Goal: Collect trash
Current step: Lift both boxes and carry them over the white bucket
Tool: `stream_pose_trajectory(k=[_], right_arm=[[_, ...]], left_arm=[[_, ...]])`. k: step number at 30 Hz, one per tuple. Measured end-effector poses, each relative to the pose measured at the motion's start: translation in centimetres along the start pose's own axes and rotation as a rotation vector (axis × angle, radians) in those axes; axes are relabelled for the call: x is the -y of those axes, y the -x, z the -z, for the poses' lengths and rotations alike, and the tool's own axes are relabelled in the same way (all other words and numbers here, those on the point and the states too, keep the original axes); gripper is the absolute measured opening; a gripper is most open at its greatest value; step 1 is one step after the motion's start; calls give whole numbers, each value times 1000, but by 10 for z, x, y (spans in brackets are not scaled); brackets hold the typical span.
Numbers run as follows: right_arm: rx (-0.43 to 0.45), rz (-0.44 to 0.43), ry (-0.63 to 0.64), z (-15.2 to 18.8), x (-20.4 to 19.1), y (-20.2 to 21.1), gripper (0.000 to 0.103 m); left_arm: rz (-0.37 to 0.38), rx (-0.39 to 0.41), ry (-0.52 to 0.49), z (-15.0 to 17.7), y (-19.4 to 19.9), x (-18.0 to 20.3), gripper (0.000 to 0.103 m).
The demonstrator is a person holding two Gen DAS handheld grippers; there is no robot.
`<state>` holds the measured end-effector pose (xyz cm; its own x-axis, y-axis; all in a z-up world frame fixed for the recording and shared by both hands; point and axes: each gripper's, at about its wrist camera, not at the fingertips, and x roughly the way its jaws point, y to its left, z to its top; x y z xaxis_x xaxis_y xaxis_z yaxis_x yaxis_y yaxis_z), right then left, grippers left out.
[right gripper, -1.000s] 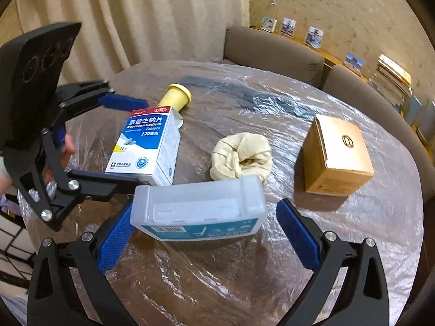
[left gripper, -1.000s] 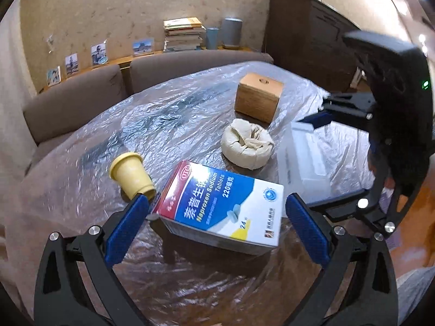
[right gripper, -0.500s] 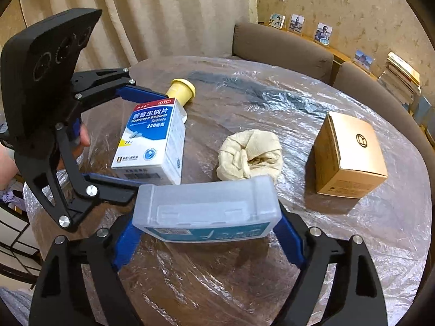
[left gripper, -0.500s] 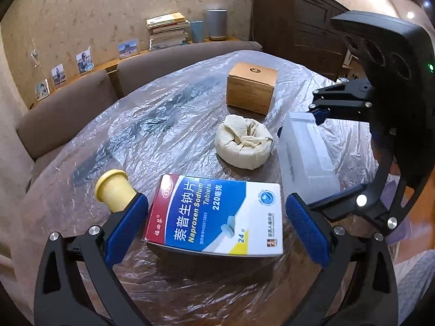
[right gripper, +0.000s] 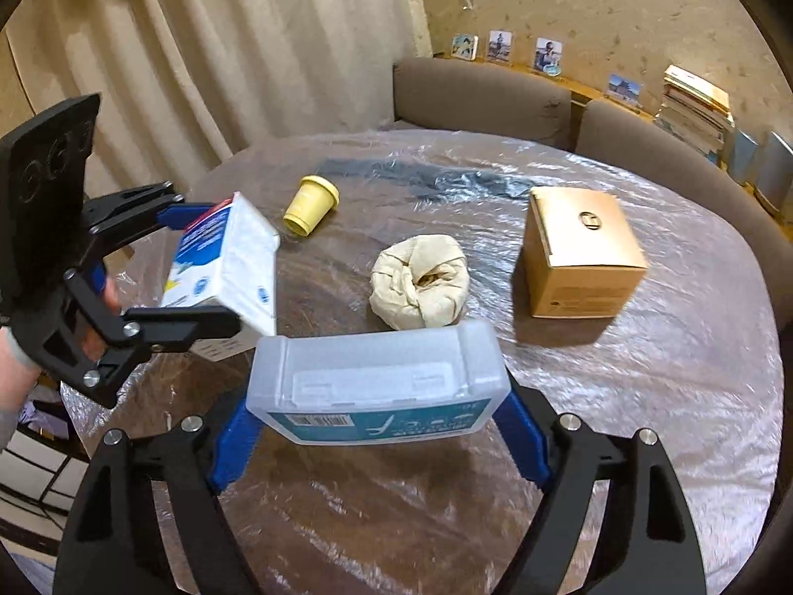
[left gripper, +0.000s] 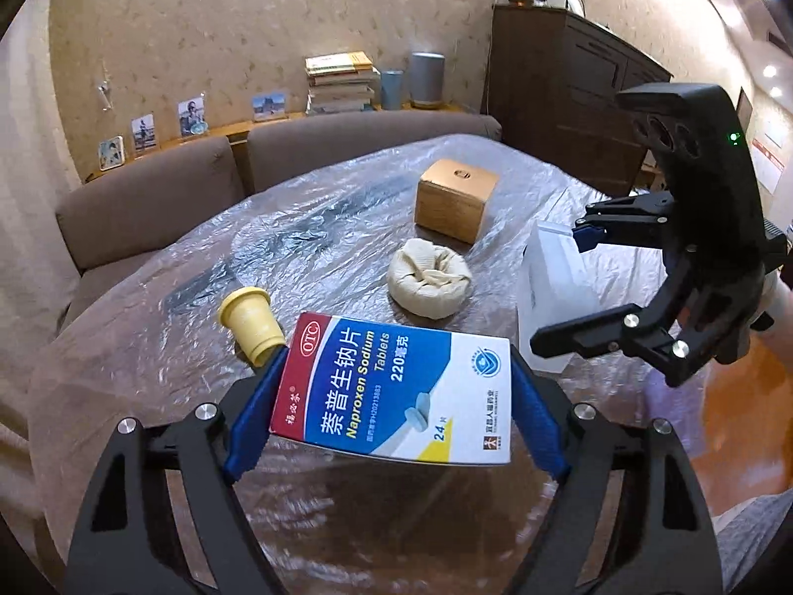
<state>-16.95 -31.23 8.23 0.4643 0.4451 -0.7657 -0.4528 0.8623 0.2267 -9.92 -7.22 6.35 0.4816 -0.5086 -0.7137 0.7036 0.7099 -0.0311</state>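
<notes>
A: Left wrist view: the left gripper (left gripper: 396, 396) has just closed its jaws on the blue-and-white cardboard medicine box (left gripper: 396, 391), low centre, clear of the plastic-covered surface (left gripper: 148, 347).

B: Right wrist view: the right gripper (right gripper: 376, 421) has just closed on the translucent plastic case (right gripper: 376, 382), bottom centre. Both seem light and stiff; short ends suit.

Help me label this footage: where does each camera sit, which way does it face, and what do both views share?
Left wrist: sits on the left gripper, looking down its fingers over the medicine box it clamps, toward the sofa; the right gripper shows at right.
Right wrist: sits on the right gripper, looking over the clear plastic case it clamps, toward the curtain; the left gripper and a hand show at left.
Shared: yellow cup, cloth bundle, brown box.
</notes>
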Motion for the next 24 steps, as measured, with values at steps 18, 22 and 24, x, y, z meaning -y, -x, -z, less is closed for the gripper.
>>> stream_pose_trajectory(k=[18,22,24], right_arm=[[101,-33,-93,42,-33,58,81],[91,-23,-77,54,-44,65,81],[87,-18,-66,62,-50,70,81]], left_arm=[[-176,72,354,55,59,24,84],[-234,62,371,67,68,37,84],[-271,56,368,72,73,45,84]])
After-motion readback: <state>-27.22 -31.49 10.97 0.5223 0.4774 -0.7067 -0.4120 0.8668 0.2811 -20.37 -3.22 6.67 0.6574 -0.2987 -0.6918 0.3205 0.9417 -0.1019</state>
